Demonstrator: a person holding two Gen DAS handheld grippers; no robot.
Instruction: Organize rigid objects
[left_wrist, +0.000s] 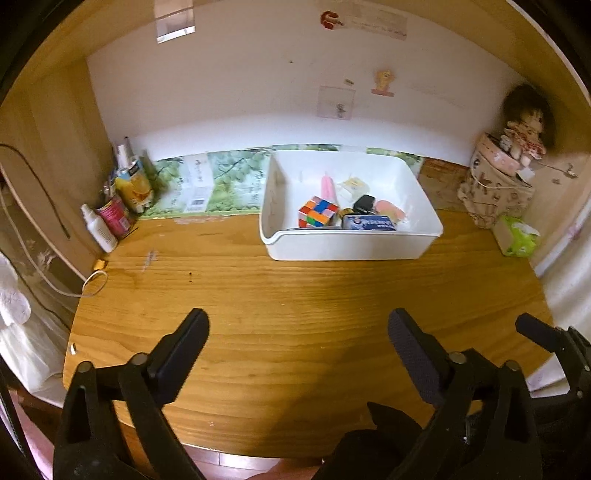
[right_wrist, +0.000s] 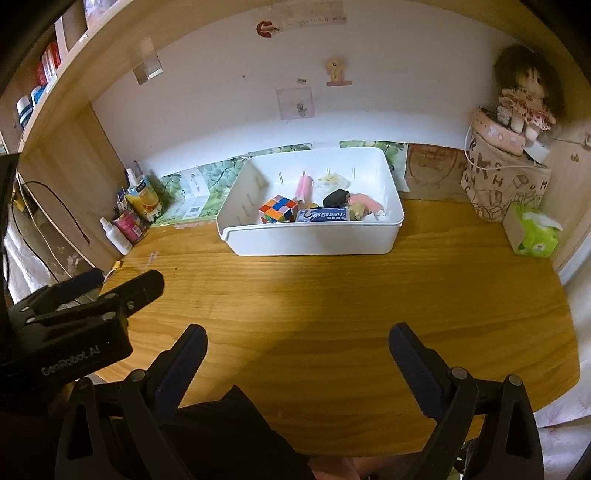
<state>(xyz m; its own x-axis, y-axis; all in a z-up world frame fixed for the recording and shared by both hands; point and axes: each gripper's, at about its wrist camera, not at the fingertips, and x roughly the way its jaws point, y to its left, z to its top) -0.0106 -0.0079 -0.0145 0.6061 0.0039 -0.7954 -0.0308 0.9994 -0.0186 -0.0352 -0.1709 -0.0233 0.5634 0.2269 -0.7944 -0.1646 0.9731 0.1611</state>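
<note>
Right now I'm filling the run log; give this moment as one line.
left gripper: open, empty | right gripper: open, empty | white bin: holds puzzle cube, blue box | desk front: bare

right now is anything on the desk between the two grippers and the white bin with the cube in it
Nothing visible. Bare wood lies between the left gripper, the right gripper and the white bin. Both are open and empty. The puzzle cube sits inside, behind the bin's front wall, so reaching it means going over the rim.
</note>
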